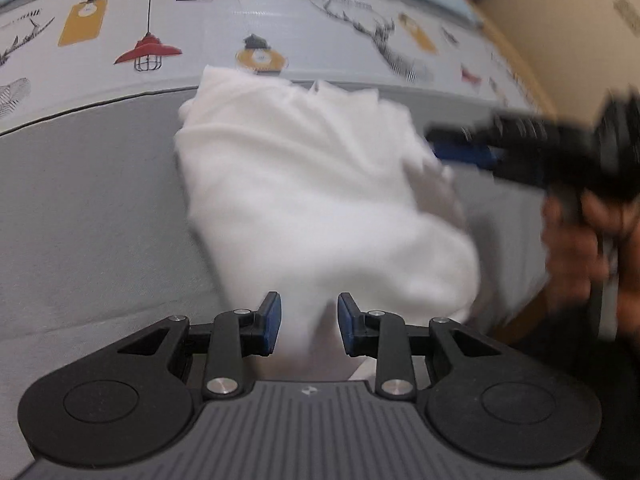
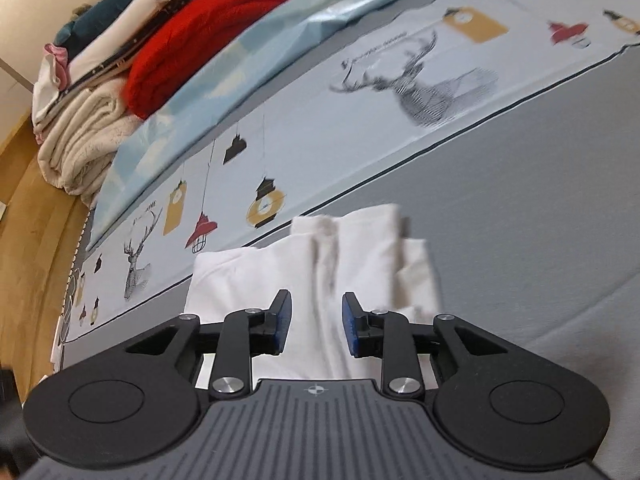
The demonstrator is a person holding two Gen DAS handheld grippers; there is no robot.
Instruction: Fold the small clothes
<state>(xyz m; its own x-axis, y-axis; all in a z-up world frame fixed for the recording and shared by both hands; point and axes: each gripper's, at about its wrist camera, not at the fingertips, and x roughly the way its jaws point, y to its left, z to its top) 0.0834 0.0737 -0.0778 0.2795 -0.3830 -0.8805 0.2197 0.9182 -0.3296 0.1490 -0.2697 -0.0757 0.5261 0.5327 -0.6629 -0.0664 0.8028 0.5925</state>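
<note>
A small white garment (image 1: 316,192) lies bunched and partly folded on the grey bed sheet (image 1: 88,216). My left gripper (image 1: 309,322) is open, its blue pads on either side of the garment's near end, not closed on it. The right gripper shows in the left wrist view (image 1: 460,148), blurred, at the garment's right edge, held by a hand. In the right wrist view the right gripper (image 2: 316,320) is open over the white garment (image 2: 320,272), with cloth between its jaws.
A printed band with lamps and deer (image 2: 420,80) runs across the sheet beyond the garment. A stack of folded clothes with a red knit (image 2: 192,40) sits at the far left. A wooden floor (image 2: 32,240) lies past the bed's edge.
</note>
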